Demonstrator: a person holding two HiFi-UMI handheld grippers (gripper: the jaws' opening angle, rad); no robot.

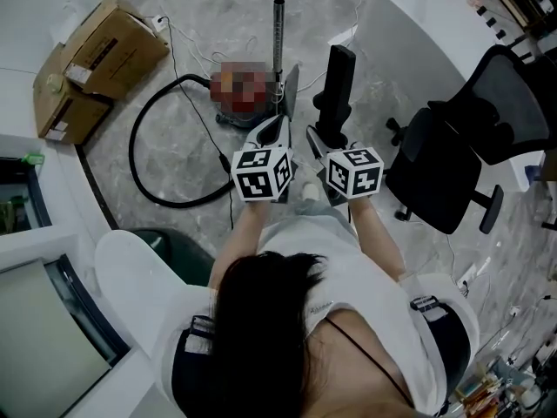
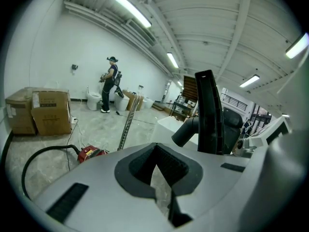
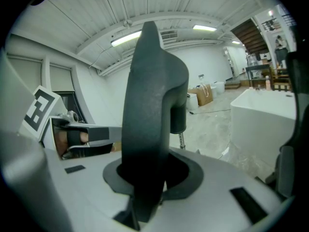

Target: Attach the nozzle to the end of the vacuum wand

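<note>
The right gripper [image 1: 324,139] has its jaws closed on the lower body of the black nozzle [image 1: 338,81] and holds it upright in the air, right of centre. The round socket neck branches off the nozzle's side, faces downward and is clear of the jaws. The left gripper [image 1: 277,131] has its jaws shut together with nothing between them. The metal wand [image 1: 278,33] stands upright beyond the left gripper, open end uppermost, apart from the nozzle and not yet joined to it. At its foot sits a red vacuum cleaner [image 2: 91,152], with a black hose [image 1: 139,138] looped across the floor to the left. The nozzle appears to be rigid moulded plastic, light and smooth, so it may rotate in the jaws under a push-fit load. Grip it on the flat body, never on the neck. The wand is a slim, stiff tube that probably sways at the top. The empty left gripper should clamp it just below the open end, leaving that end exposed for the socket.
</note>
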